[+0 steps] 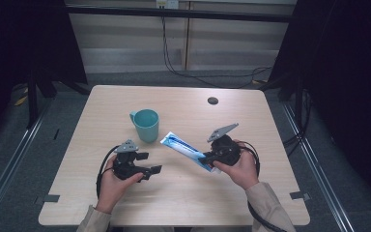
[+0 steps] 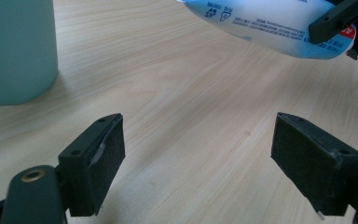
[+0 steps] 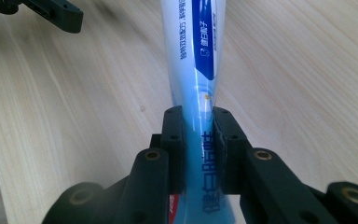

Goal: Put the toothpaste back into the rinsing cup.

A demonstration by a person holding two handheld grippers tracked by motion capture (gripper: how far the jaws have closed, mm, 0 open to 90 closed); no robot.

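Observation:
A white and blue toothpaste tube (image 1: pixel 183 147) hangs slanted just above the wooden table, its flat end toward a teal mug (image 1: pixel 146 124). My right gripper (image 1: pixel 207 157) is shut on the tube near its cap end. In the right gripper view the pads (image 3: pixel 196 121) squeeze the tube (image 3: pixel 191 46) from both sides. My left gripper (image 1: pixel 149 162) is held left of the tube, open, with nothing in it. In the left gripper view its jaws (image 2: pixel 198 135) stand wide apart over bare wood, with the mug (image 2: pixel 16 46) at far left and the tube (image 2: pixel 270 28) at upper right.
The light wooden table (image 1: pixel 125 203) has a small dark round grommet (image 1: pixel 213 100) near its far edge. Dark frames and cables stand beyond the table. Bare wood lies in front of both hands.

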